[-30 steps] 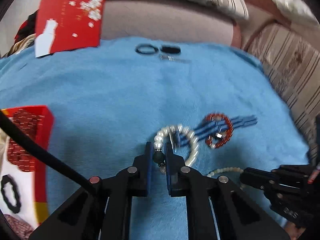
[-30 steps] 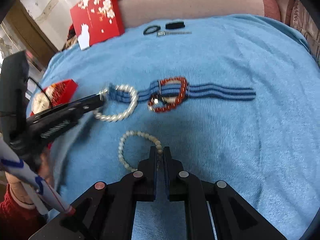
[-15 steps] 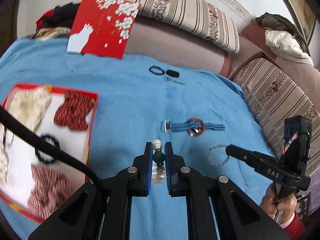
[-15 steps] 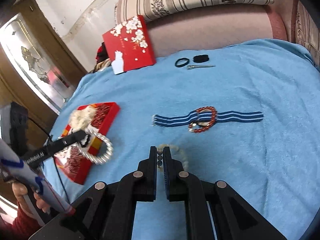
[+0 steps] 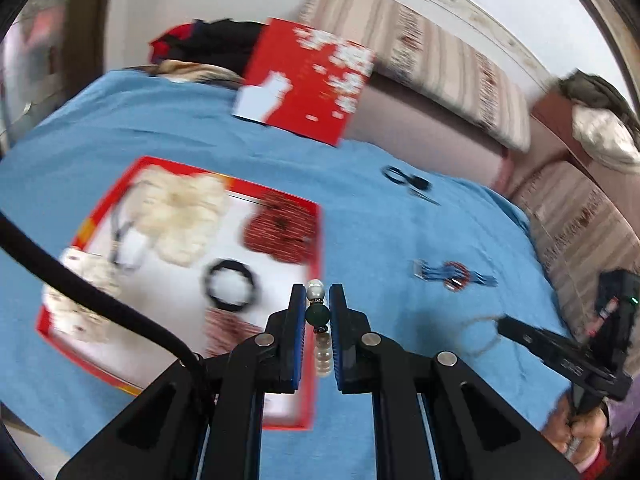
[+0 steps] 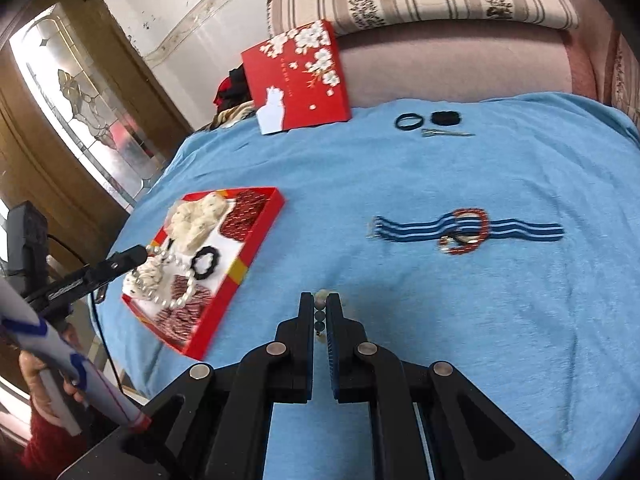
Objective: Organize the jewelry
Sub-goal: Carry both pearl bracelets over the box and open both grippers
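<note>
My left gripper [image 5: 318,300] is shut on a white pearl bracelet [image 5: 317,312] and holds it over the right edge of the open red box [image 5: 316,236]. In the right wrist view the pearl bracelet [image 6: 176,276] hangs over the box [image 6: 260,236] from the left gripper [image 6: 142,254]. My right gripper [image 6: 319,308] is shut on a pale bead bracelet [image 6: 320,298], lifted above the blue cloth. A red bead bracelet [image 6: 466,232] lies on a blue striped band [image 6: 404,232].
The red box holds scrunchies and hair ties [image 6: 204,262]. A red box lid [image 6: 296,80] leans on the sofa at the back. A black hair tie [image 6: 409,122], a black scrunchie [image 6: 445,117] and a hair clip [image 6: 446,133] lie at the cloth's far edge.
Both grippers lifted their bracelets off the cloth. The left gripper carried the pearl bracelet left, over the red box. The right gripper rose with the pale bead bracelet.
</note>
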